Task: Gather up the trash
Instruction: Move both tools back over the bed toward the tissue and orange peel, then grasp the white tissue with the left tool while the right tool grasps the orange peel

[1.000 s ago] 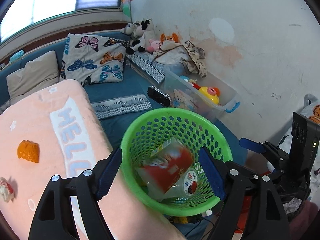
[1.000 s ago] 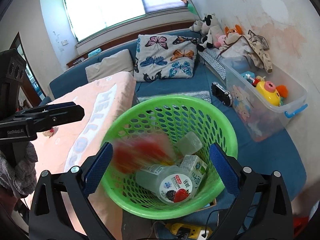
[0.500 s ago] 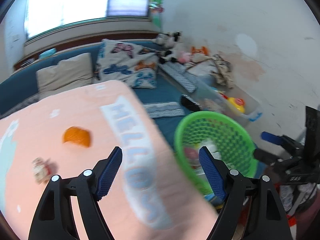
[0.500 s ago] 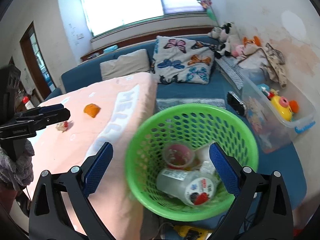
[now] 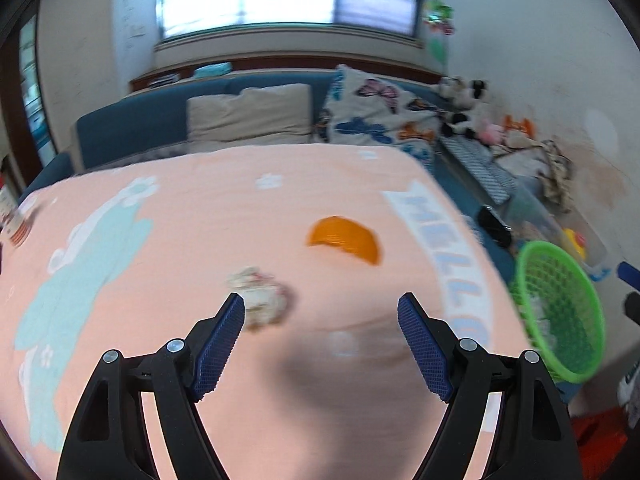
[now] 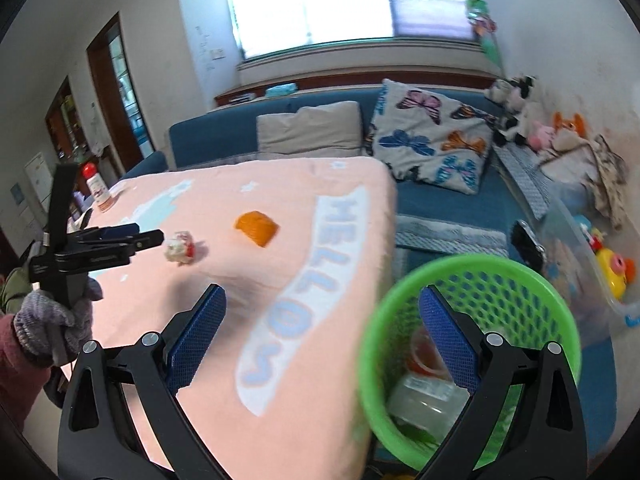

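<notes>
Two scraps of trash lie on the pink cloth [image 5: 200,216]: an orange peel [image 5: 345,239], a curved wedge with its bright skin up, and a crumpled wrapper [image 5: 262,300], whitish with red and brown marks, blurred in both views. They sit near each other but apart, the peel closer to the pale "HELLO" lettering.

The left gripper [image 5: 321,312] points down at the cloth with its jaws wide and nothing between them; its left pad [image 5: 218,346] stands just beside the wrapper, and I cannot tell if they touch. In the right wrist view the left gripper [image 6: 154,237] reaches in from the left, held by a hand in a grey knit glove [image 6: 52,320] with a dark red sleeve [image 6: 16,376] behind it, its tip close to the wrapper [image 6: 181,247].

The right gripper [image 6: 322,312] is tilted down over the corner of the cloth, jaws wide and empty, its right finger in front of the basket [image 6: 472,272].

The green mesh basket stands beside the corner of the cloth and holds a clear plastic bottle [image 6: 424,400] lying on its side and a cup with red on it [image 6: 420,356]. Beyond it a clear bin [image 6: 600,300] holds toys, a yellow one among them.
</notes>
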### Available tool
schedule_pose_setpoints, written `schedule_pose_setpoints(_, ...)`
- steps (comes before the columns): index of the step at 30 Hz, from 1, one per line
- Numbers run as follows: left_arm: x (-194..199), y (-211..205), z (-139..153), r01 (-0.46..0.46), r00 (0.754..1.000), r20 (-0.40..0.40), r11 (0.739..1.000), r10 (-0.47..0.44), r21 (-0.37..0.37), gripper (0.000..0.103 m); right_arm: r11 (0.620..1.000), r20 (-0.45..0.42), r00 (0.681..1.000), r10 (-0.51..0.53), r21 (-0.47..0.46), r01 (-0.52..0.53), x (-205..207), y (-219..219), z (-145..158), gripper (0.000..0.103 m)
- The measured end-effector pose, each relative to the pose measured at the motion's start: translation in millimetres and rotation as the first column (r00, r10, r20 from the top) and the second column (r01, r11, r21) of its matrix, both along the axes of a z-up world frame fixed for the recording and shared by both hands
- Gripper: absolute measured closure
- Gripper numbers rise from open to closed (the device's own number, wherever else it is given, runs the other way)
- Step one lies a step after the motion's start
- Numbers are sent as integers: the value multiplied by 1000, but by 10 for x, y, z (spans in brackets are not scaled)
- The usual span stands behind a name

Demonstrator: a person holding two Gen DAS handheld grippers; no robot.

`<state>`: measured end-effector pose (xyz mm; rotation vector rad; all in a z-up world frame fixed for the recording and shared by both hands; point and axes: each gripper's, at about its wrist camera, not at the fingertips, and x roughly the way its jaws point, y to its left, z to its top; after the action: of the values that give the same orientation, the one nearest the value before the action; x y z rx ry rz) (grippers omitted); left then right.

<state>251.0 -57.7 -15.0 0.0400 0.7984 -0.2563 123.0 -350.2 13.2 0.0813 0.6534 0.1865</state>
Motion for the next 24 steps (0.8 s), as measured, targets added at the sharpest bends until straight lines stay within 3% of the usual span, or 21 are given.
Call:
schedule_pose_setpoints(7, 228, 252, -189, -50, 998, -48, 999, 51, 19, 27, 998, 14, 998, 66, -22, -66, 283, 447, 125, 7)
schedule_pose_setpoints(15, 494, 304, -432, -53, 994, -98, 999, 52, -10, 27, 992, 22, 992, 123, -45, -122, 596, 808, 260, 7)
schedule_pose_setpoints(24, 740, 288, -597, -34, 992, -126, 999, 29, -38, 27, 982, -53, 985, 164, -86, -168, 1191, 1120, -19, 9)
